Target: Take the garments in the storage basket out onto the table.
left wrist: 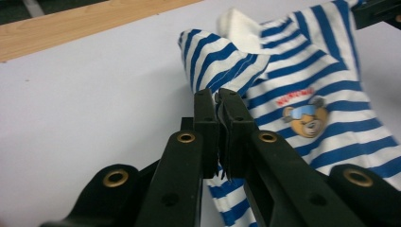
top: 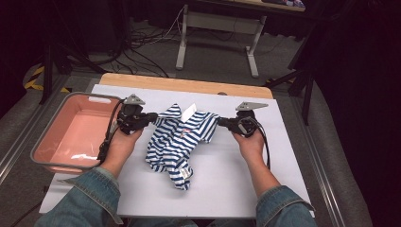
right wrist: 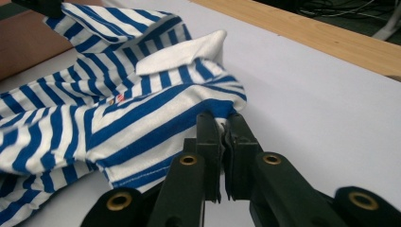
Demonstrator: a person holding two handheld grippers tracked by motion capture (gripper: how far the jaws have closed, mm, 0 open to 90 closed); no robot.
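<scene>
My left gripper [top: 152,116] and right gripper [top: 222,122], both held level and pointing inward, are each clamped on a shoulder of the shirt [top: 177,142], which hangs between them onto the surface [top: 227,179] beside the bin [top: 52,137].

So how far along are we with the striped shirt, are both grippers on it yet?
Done: both grips are made. The left gripper is shut on one top corner of the striped shirt, the right gripper on the opposite corner. In hand: the top edge is held between them, while the lower part lies crumpled on the white table. Left: probably spreading it flat, then folding. The pink bin holds no clothing.
</scene>
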